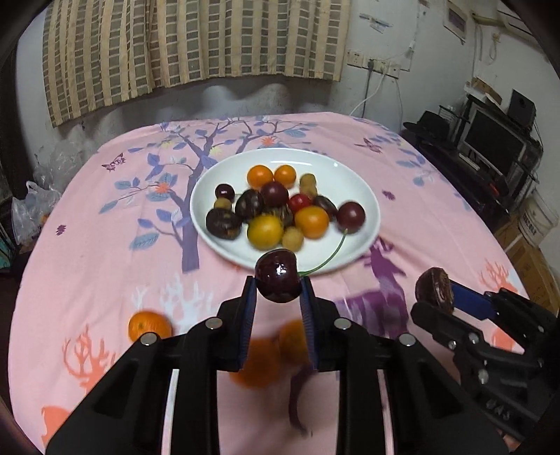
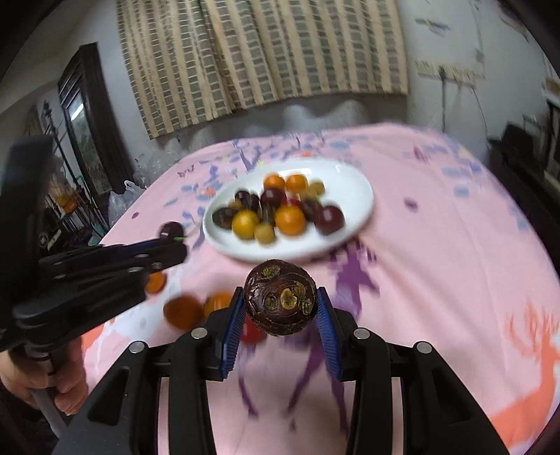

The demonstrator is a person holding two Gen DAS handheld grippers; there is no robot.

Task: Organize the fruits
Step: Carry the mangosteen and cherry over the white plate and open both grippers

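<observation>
- We see our left gripper (image 1: 279, 290) with its blue-padded jaws pinching a glossy dark red cherry (image 1: 279, 275); the cherry's thin green stem (image 1: 329, 255) curves away to the right of the jaws, toward the plate.
- Our right gripper (image 2: 281, 308) has its jaws clamped on a round, wrinkled dark brown fruit with yellowish spots (image 2: 281, 301); the fruit's lower part is cut off from us by the jaws' own frame.
- Ahead of both pairs of jaws lies the white oval ceramic plate (image 1: 364, 196) on the pink cloth-covered surface printed with trees and deer (image 1: 437, 196).
- On the plate sits a heap of small round orange, yellow, dark purple, red and tan fruits (image 1: 276, 210), overlapping so that we cannot count them surely.
- Below and behind the left jaws, loose orange fruits (image 1: 150, 327) lie on the surface; those directly under the jaws are blurred and half hidden by the frame.
- In the right wrist view the whole scene is smeared by blur; a red fruit (image 2: 252, 332) beside the left pad is mostly covered.
- A hand (image 2: 66, 381) holding the left gripper's handle shows at the edge of the right wrist view, cut off by the frame.
- Papers on the far wall (image 1: 455, 21) carry marks too small for us to read; we find no legible brand or label.
</observation>
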